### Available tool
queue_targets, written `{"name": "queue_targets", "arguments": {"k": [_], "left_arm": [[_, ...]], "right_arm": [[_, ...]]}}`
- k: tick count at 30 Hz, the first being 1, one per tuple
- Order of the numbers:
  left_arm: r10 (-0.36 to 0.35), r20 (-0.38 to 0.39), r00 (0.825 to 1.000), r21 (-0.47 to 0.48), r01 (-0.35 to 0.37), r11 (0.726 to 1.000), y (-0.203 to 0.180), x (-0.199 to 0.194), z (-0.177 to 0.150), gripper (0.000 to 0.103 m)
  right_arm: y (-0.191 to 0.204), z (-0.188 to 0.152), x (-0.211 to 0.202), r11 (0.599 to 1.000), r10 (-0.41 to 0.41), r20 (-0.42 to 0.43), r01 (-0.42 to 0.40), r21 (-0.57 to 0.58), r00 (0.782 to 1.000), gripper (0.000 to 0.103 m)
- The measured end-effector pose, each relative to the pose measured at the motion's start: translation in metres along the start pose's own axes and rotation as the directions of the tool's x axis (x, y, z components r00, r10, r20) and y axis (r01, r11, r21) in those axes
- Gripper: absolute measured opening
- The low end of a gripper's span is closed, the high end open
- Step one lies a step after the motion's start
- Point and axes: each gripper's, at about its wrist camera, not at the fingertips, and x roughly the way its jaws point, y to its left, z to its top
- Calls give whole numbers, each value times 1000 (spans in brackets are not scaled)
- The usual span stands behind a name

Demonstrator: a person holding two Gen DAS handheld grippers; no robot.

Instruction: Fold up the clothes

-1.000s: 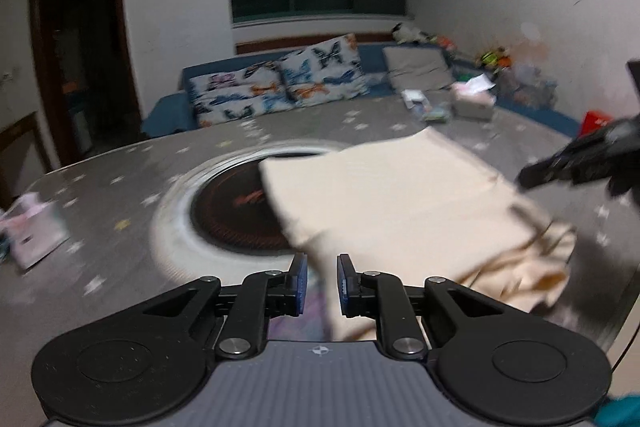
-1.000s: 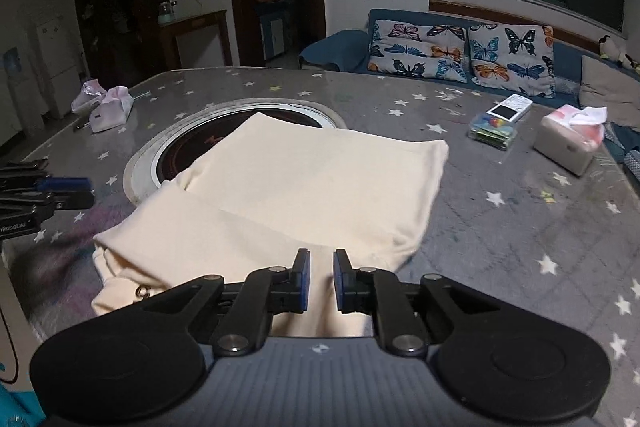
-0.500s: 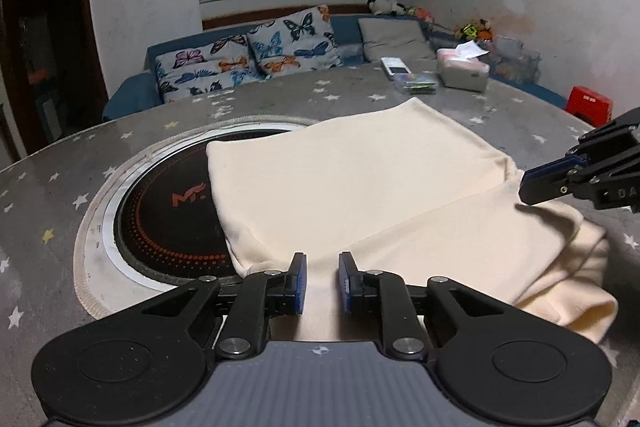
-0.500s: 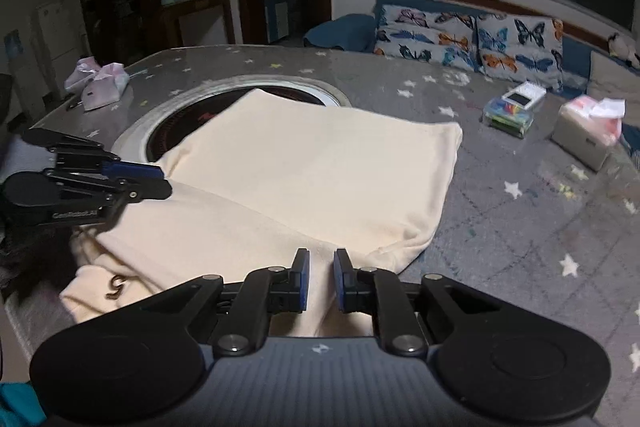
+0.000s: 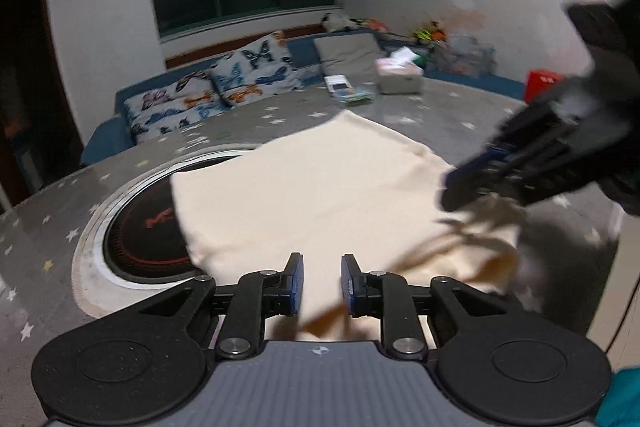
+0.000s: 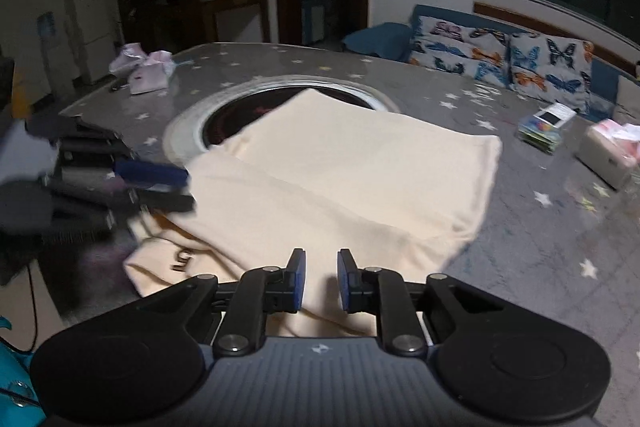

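Note:
A cream garment [image 5: 304, 203] lies folded on the grey star-patterned table [image 5: 52, 211]; it also shows in the right wrist view [image 6: 340, 187]. My left gripper [image 5: 321, 285] is open and empty over the garment's near edge. My right gripper [image 6: 321, 281] is open and empty over the garment's near layer. In the left wrist view the right gripper [image 5: 532, 167] hovers blurred above the garment's rumpled right end. In the right wrist view the left gripper [image 6: 160, 187] sits at the garment's left edge, where a printed lower layer [image 6: 168, 259] sticks out.
A round inset cooktop [image 5: 140, 239] lies partly under the garment. A tissue box [image 6: 608, 155], a phone on a packet [image 6: 544, 123] and a pink bag [image 6: 144, 71] sit on the table. A sofa with butterfly pillows [image 6: 500, 59] stands behind.
Both grippers have lifted and pulled back slightly over the garment. The right gripper has moved inward over the rumpled right end, and the views are blurred with motion.

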Motion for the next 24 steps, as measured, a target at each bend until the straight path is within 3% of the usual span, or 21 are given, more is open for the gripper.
{"name": "queue_targets", "arguments": {"k": [6,11,19,24], "left_arm": [[4,-17,1000,27,-3,1000,-6,-2,-8,24],[18,2,1000,58,-18,998,0,-28,-11,40],[7,-14,1000,257,-3,966,-19,-40,-33,42],[-3,11,1000,275,-1,961,-27,-29,-34,42]], "right_arm": [[8,-6,5,1000,3,-29,-4,-26,1000,17],[2,-8,-2,1000,-8,-29,8,-2,1000,27],[-1,-10,-12,1000,-3,-36,3,-5,999,28],[3,-14,-23,999,-13,-57,10,-47,998,35]]}}
